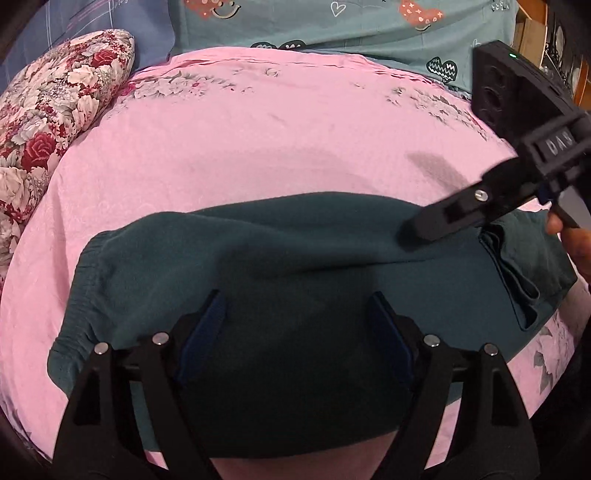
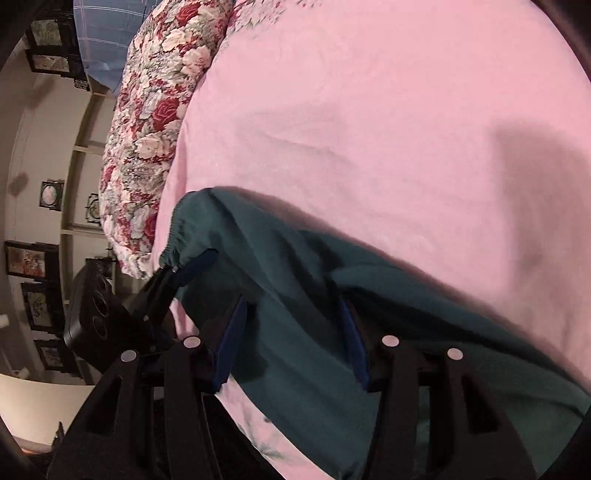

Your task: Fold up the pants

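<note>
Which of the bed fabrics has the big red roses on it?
The rolled quilt along the left edge of the bed. The sheet under the pants is plain pink, and the teal bedding shows cartoon hearts.

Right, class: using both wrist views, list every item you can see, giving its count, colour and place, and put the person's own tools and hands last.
pants: one, dark teal, folded flat on the pink sheet, elastic waistband at the left of the left wrist view.
pink sheet: one, pink with faint floral print, covers the bed under the pants.
floral pillow: one, red and white roses, at the sheet's left edge.
teal bedding: one, teal with heart and smiley prints, beyond the sheet.
framed pictures: several, dark frames, on the wall at the far left of the right wrist view.
left gripper: one, black with blue pads, open over the pants.
right gripper: one, black with blue pads, open over the pants.
hand: one, partly visible, holding the right gripper.
</note>
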`<state>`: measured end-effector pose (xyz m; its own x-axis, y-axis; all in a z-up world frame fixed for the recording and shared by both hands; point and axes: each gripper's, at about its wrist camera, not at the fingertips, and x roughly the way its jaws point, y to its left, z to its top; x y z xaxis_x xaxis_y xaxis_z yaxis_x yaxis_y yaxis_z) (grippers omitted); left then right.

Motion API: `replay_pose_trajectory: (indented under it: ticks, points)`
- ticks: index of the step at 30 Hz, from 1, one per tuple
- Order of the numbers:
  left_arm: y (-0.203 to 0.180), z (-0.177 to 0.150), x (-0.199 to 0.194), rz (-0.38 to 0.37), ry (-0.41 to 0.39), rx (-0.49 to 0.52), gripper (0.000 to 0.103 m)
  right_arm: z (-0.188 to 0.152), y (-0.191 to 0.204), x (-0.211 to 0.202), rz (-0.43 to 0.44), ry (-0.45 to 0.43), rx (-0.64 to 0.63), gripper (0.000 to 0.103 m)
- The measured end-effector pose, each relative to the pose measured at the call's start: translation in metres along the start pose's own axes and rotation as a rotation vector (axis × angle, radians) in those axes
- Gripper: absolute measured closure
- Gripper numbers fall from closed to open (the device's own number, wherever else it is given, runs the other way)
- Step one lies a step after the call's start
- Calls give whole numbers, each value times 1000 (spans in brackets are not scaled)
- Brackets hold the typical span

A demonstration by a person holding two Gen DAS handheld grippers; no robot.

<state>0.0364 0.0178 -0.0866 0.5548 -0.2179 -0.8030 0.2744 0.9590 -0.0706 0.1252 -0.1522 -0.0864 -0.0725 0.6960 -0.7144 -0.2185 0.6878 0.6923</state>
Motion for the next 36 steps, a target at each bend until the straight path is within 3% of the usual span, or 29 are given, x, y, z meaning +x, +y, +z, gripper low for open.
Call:
replay_pose_trajectory:
  ticks: [2,5,7,9,12,15,18,20,22,24,26,28,30,34,36]
  points:
    - [-1,-2,1,5,-5,-1,22,8,-3,-1,59,-43,23,42]
    - [-1,-3,1,3,-13,0,21,12,-9,-30,86,-269,9,44]
    - [0,-3,1,-5,-18,-4,21,13,-19,-46,69,-375,27,46]
    - [-2,-3,2,0,-20,3,21,14,-27,-53,8,-422,29,47]
    - [-1,-3,2,-10,-21,-3,20,7,-15,-58,-25,-421,-2,47]
    - [3,-3,0,-34,-27,-24,20,-2,16,-51,35,-348,-80,48]
    - [1,-2,0,-29,-25,-22,20,2,25,-17,-50,-238,-81,54]
    - [2,-4,-1,-22,-24,-21,20,9,10,-5,-218,-271,-51,59]
    - [9,-6,-6,-15,-18,-38,20,12,-3,-13,-235,-333,-41,75]
    - [28,-11,-20,-2,-21,-84,20,6,0,-23,-231,-390,-49,74]
    - [50,-15,-41,-12,-40,-139,20,-2,20,-30,-259,-442,-114,64]
    - [81,-25,-81,4,-103,-194,16,-10,49,-25,-189,-392,-172,60]
    - [110,-34,-109,55,-149,-255,10,-22,85,-5,-186,-313,-289,59]
    - [158,-49,-126,116,-143,-392,10,-50,137,50,-213,-173,-470,59]
    - [167,-52,-125,97,-145,-427,10,-61,150,71,-242,-144,-533,59]
